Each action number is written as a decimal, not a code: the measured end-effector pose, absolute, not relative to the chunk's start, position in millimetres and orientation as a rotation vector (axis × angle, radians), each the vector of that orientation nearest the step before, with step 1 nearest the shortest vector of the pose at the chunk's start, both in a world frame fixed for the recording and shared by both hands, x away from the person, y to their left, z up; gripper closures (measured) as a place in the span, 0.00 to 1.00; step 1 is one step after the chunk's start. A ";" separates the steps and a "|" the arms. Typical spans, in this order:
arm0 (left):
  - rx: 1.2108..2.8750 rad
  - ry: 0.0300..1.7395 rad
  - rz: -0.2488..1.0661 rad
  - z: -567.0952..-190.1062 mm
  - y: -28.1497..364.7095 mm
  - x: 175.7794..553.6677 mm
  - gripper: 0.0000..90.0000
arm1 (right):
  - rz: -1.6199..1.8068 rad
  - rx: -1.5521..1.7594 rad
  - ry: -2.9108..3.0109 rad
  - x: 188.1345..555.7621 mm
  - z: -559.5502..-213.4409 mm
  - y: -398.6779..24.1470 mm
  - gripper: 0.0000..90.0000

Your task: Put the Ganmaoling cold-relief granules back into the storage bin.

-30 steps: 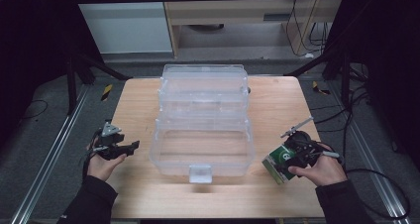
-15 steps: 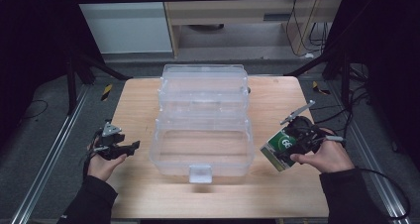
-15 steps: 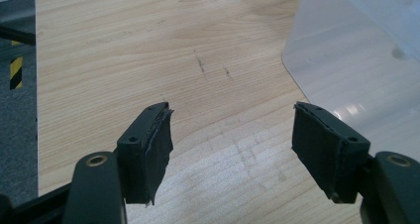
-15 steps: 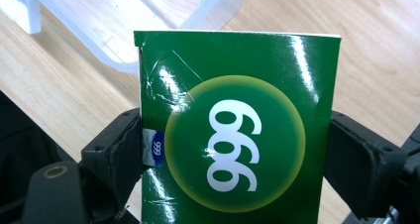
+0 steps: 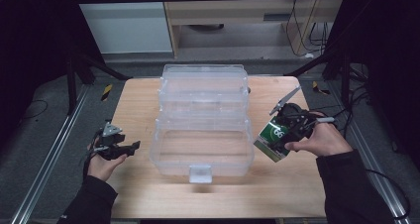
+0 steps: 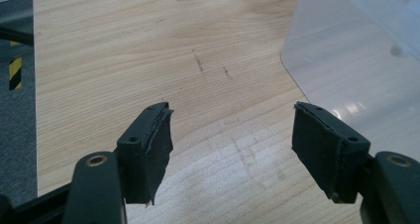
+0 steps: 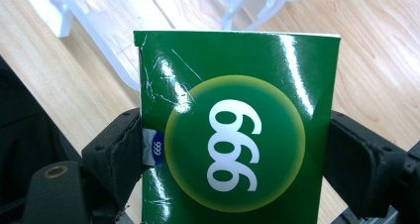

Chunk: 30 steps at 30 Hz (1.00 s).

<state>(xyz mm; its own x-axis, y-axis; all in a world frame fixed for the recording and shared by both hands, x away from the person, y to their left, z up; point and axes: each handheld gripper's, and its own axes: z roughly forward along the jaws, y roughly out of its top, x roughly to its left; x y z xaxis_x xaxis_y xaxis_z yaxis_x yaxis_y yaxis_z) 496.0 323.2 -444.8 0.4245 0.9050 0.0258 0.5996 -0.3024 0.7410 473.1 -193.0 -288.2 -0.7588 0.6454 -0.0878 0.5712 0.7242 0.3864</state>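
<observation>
In the high view, the green box (image 5: 274, 139) is seen held off the bench (image 5: 138, 100) by the right hand-held gripper (image 5: 283, 133), just beside the right wall of the clear plastic case (image 5: 203, 135), whose lid stands open at the back. The lower tray of the case appears bare. The left hand-held gripper (image 5: 130, 148) is held low over the bench, apart from the case's left side.

In the left gripper view, the left hand-held gripper (image 6: 233, 140) is shown spread wide with nothing between its jaws; bare wood and a corner of the clear case (image 6: 356, 50) lie ahead.

In the right gripper view, the right hand-held gripper (image 7: 233, 159) is seen clamped on both side edges of the green box (image 7: 237, 125), marked with a white 999, with clear plastic parts of the case beyond it.

The pick-up is judged done; what is left is carrying the box over the rim, setting it inside the tray and releasing it
</observation>
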 end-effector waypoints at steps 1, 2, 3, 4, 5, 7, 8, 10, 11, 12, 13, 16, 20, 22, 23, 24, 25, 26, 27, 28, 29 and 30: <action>2.018 1.267 0.594 -444.6 323.2 496.0 0.34 | 0.500 0.959 2.717 474.2 -286.1 -191.3 0.20; 2.017 1.266 0.595 -444.4 323.1 495.9 0.34 | 0.510 0.928 2.723 476.5 -281.9 -188.9 0.20; 2.017 1.266 0.595 -444.4 323.1 495.9 0.34 | 0.510 0.928 2.723 476.5 -281.9 -188.9 0.20; 2.020 1.265 0.595 -444.5 323.2 496.0 0.34 | 0.514 0.923 2.724 477.5 -280.4 -188.0 0.20; 2.023 1.266 0.593 -444.9 323.2 496.4 0.34 | 0.527 0.895 2.733 480.4 -276.3 -185.0 0.20; 2.026 1.263 0.592 -445.3 323.2 496.8 0.34 | 0.539 0.866 2.746 482.8 -273.8 -181.4 0.20; 2.026 1.263 0.592 -445.4 323.2 496.8 0.34 | 0.544 0.848 2.754 484.2 -272.9 -179.3 0.20; 2.027 1.261 0.593 -445.1 323.2 496.7 0.34 | 0.548 0.817 2.765 486.7 -271.8 -174.6 0.20; 2.027 1.260 0.593 -444.9 323.1 496.6 0.34 | 0.546 0.804 2.769 487.5 -271.5 -172.6 0.20; 2.027 1.260 0.593 -444.9 323.1 496.6 0.34 | 0.546 0.804 2.769 487.5 -271.5 -172.6 0.20; 2.023 1.259 0.591 -445.1 322.4 496.8 0.34 | 0.538 0.764 2.777 489.9 -270.6 -166.6 0.20; 2.030 1.262 0.587 -445.8 321.9 497.0 0.34 | 0.537 0.717 2.793 492.2 -268.5 -159.2 0.20; 2.028 1.259 0.590 -445.3 322.5 496.9 0.34 | 0.545 0.662 2.818 495.5 -266.1 -151.3 0.20; 2.026 1.259 0.588 -445.2 323.0 497.0 0.34 | 0.550 0.619 2.838 499.0 -265.8 -145.3 0.20; 2.026 1.259 0.588 -445.2 323.0 497.0 0.34 | 0.550 0.601 2.846 500.1 -266.1 -143.1 0.20; 2.027 1.260 0.586 -445.6 322.9 497.0 0.34 | 0.550 0.601 2.846 500.1 -266.1 -143.1 0.20; 2.029 1.260 0.588 -445.8 322.7 497.0 0.34 | 0.552 0.547 2.869 502.5 -267.7 -138.8 0.20; 2.029 1.260 0.588 -445.8 322.7 497.0 0.34 | 0.552 0.547 2.869 502.5 -267.7 -138.8 0.20; 2.029 1.258 0.588 -445.6 322.5 496.8 0.34 | 0.549 0.532 2.880 502.8 -268.2 -136.5 0.20; 2.031 1.258 0.589 -445.3 322.4 496.6 0.34 | 0.549 0.490 2.892 503.5 -269.5 -134.1 0.20; 2.031 1.257 0.590 -445.0 322.2 496.6 0.34 | 0.540 0.457 2.913 504.7 -271.1 -130.7 0.20; 2.031 1.256 0.590 -445.0 322.1 496.8 0.34 | 0.529 0.449 2.927 504.8 -271.9 -128.6 0.20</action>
<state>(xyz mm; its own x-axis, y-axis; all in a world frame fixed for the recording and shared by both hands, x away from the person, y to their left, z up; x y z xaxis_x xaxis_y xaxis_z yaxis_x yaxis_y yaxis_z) 496.8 322.1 -445.0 0.4346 0.9001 0.0303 0.5979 -0.3136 0.7377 504.8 -128.6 -271.9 -0.9467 0.3127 -0.0771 0.2659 0.8939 0.3608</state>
